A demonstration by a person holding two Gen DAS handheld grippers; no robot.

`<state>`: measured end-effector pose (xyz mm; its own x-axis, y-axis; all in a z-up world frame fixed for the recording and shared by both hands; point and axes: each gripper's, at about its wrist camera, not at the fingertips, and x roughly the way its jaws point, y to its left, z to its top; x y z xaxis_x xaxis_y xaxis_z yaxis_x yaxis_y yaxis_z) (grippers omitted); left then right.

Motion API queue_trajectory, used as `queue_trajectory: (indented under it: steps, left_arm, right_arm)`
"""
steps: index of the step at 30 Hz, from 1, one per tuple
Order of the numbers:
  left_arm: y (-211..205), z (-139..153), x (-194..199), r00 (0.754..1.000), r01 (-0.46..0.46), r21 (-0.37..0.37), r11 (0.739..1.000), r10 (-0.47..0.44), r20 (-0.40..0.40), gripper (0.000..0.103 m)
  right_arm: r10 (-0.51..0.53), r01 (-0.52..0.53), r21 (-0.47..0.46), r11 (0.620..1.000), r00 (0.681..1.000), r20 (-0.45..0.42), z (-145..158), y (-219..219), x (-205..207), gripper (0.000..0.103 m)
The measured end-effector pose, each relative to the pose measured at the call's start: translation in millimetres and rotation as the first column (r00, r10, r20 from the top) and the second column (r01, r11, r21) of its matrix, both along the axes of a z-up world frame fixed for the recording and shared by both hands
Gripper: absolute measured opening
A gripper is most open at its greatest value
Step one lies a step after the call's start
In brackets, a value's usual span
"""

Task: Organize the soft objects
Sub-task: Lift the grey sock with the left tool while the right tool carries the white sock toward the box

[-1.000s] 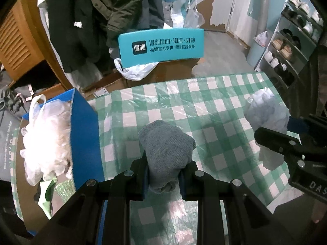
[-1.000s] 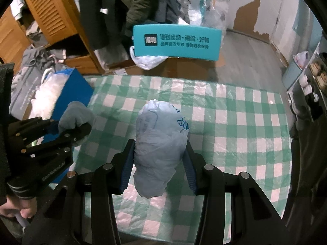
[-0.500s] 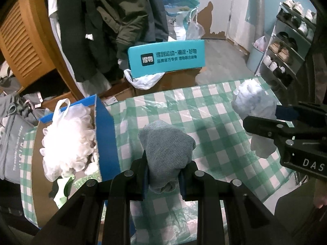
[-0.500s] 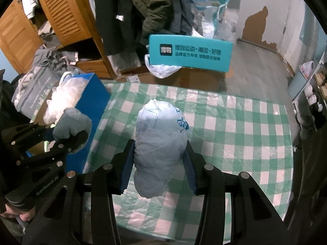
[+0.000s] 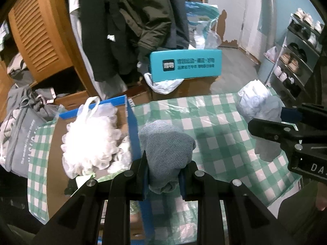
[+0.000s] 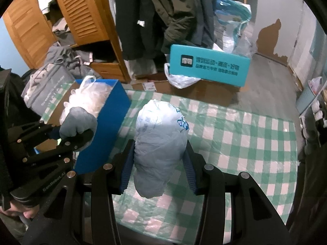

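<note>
Left tongs (image 5: 164,175): clamped on a grey cloth (image 5: 166,147), held above the table (image 5: 214,126) beside the blue box (image 5: 133,130). Judged soft, light; best gripped mid-bundle.

Right tongs (image 6: 158,165): clamped on a crumpled plastic bag (image 6: 160,143), held over the table. Judged light, slippery, compressible.

Blue box: held a white bath puff (image 5: 92,140); only the left view showed its depth.

Farther off: a teal sign (image 6: 210,67) and hanging coats (image 6: 163,10).
</note>
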<state>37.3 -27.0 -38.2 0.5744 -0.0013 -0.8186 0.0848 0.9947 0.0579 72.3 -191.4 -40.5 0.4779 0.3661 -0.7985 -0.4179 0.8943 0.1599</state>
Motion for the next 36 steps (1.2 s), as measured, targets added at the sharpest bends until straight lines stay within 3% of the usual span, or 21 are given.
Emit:
queue_trajectory:
  steps: [15,36]
  left_arm:
    - [62.1,0.8,-5.6,0.994,-0.113,-0.014,0.993,0.113,0.004,0.023]
    - [142.9,-18.5,-22.3,0.967,-0.255,-0.018,0.967,0.254,-0.033,0.023]
  right_arm:
    - [0.082,-0.083,0.019,0.996,0.997,0.012,7.3,56.8,3.0,0.044]
    - [0.246,-0.246,0.01,0.969,0.969,-0.012,-1.0,151.0,-7.1,0.044]
